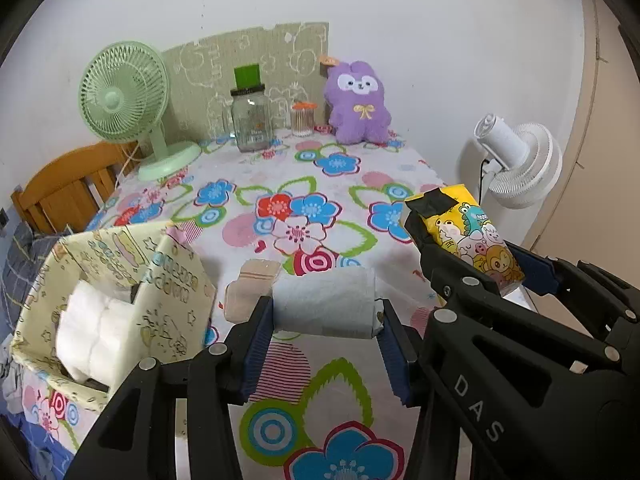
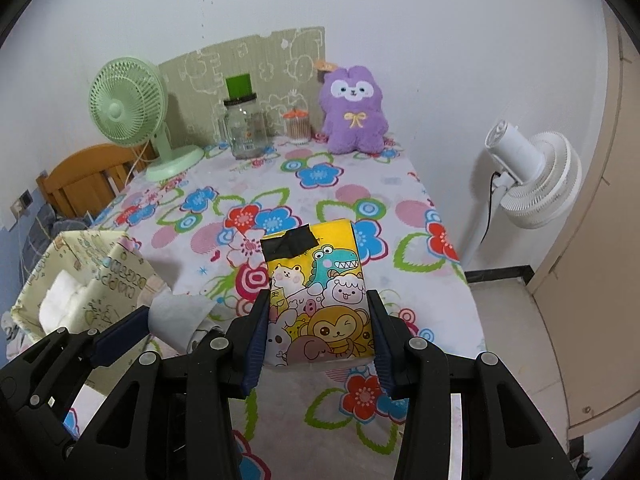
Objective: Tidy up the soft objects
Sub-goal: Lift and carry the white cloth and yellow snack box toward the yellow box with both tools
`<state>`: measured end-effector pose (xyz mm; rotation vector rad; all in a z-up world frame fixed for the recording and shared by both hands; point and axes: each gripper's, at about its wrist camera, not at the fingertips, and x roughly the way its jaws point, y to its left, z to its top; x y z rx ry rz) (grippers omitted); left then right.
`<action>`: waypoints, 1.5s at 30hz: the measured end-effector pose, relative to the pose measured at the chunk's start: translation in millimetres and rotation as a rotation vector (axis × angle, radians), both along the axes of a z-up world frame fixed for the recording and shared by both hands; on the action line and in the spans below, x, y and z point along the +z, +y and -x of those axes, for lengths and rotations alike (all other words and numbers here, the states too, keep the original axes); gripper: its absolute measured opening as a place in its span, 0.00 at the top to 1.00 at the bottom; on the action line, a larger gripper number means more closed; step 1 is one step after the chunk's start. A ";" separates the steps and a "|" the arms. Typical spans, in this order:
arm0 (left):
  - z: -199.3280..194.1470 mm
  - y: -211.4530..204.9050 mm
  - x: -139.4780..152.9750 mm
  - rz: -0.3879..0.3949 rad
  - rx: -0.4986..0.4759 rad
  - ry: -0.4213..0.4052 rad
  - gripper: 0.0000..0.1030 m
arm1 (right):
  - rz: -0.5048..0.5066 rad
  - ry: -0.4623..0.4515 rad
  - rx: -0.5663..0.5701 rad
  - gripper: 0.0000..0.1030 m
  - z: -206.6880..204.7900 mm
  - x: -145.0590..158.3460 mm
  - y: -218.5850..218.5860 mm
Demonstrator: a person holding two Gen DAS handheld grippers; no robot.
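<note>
My left gripper [image 1: 326, 316] is shut on a white paper roll [image 1: 326, 302], held above the floral tablecloth; the roll also shows in the right wrist view [image 2: 178, 314]. My right gripper [image 2: 320, 320] is shut on a yellow cartoon tissue pack [image 2: 320, 300] with black tape on its top; the pack also shows in the left wrist view [image 1: 468, 236], to the right of the roll. A pale yellow fabric basket [image 1: 176, 304] stands at the left with white soft packs [image 1: 92, 332] inside. It also shows in the right wrist view [image 2: 96, 284].
A purple plush [image 1: 358, 104], a glass jar [image 1: 251, 120], a cotton swab tub [image 1: 302, 119] and a green fan [image 1: 124, 92] stand at the table's back. A white fan [image 2: 532, 176] stands right of the table. A small beige pack [image 1: 250, 288] lies behind the roll.
</note>
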<state>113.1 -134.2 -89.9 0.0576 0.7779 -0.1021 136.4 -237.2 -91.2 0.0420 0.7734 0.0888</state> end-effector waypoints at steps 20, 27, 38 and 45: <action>34.9 2.6 42.7 -0.008 -0.027 -0.091 0.49 | 0.022 -0.114 -0.029 0.53 41.9 50.3 -0.5; 43.2 10.7 53.3 -0.004 -0.034 -0.117 0.49 | 0.026 -0.136 -0.035 0.53 50.5 61.5 7.0; 49.7 32.5 65.7 -0.017 -0.044 -0.147 0.49 | 0.030 -0.164 -0.029 0.53 60.4 75.4 29.9; 52.6 49.0 69.6 -0.010 -0.039 -0.163 0.49 | 0.040 -0.172 -0.016 0.53 61.8 82.6 47.5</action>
